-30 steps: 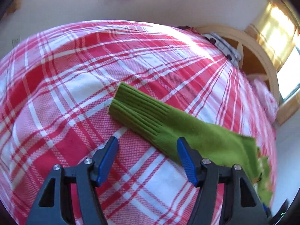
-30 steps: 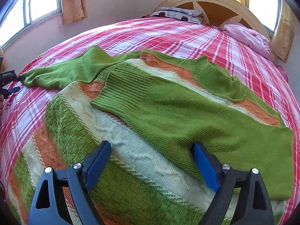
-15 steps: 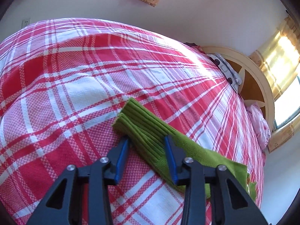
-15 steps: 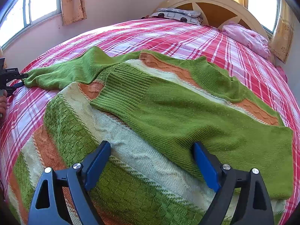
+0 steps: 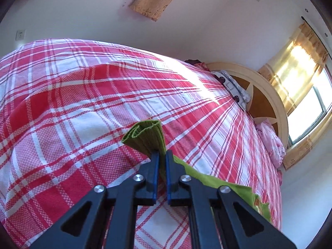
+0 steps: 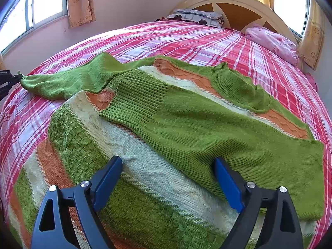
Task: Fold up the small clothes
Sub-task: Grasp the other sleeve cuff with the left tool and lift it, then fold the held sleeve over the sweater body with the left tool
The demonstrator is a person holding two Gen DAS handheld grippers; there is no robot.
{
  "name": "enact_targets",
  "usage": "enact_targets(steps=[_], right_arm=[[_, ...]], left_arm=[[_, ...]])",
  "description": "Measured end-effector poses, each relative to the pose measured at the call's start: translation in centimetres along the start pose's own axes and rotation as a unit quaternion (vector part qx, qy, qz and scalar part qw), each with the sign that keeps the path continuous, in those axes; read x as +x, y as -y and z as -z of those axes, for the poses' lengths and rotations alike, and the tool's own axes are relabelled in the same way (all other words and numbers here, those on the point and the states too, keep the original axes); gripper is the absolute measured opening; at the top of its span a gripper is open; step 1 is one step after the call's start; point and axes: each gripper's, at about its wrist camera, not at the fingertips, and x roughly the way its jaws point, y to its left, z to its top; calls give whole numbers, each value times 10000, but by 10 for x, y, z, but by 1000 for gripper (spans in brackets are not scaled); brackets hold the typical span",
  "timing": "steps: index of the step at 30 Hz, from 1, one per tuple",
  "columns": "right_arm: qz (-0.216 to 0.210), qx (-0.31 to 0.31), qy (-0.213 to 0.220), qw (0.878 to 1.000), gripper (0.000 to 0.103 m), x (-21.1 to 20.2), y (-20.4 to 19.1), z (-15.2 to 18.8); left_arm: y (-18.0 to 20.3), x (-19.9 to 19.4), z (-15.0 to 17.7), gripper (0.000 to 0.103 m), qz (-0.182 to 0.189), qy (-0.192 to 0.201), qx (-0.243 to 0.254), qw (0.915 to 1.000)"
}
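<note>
Since a second ago the left gripper (image 5: pixel 162 155) has closed from wide-spread around the ribbed cuff (image 5: pixel 146 138), which now bunches and lifts just ahead of its jaws. Behind them the sleeve trails to the sweater (image 6: pixel 166 137), spread on the plaid bed (image 5: pixel 83 95). Right gripper (image 6: pixel 169 178) hovers spread over the body, one sleeve folded across just ahead. Soft, light knit will likely drape and stretch; cuffs and hems look the surest holds. Open bedspread lies all around.

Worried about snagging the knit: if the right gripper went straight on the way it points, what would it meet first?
Most likely the sweater itself: the open right gripper hangs just over its pale band, with the folded green sleeve right beyond. Depth is unclear.
</note>
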Motion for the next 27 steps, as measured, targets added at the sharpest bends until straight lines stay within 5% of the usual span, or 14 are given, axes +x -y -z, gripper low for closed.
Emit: enact_targets(steps=[4,15,27], right_arm=[[-1,13,7,10000,90,-1,0,0],[-4,54,6,10000,91,-1,1,-2],[-316,520,824,9947,91,-86,42,-1]], left_arm=[[6,2,-4,6,130,-15,-135,9998],[80,-15,-26,6,842,385,486,9945],[210,-33,-4,6,1851,238,1768,9664]])
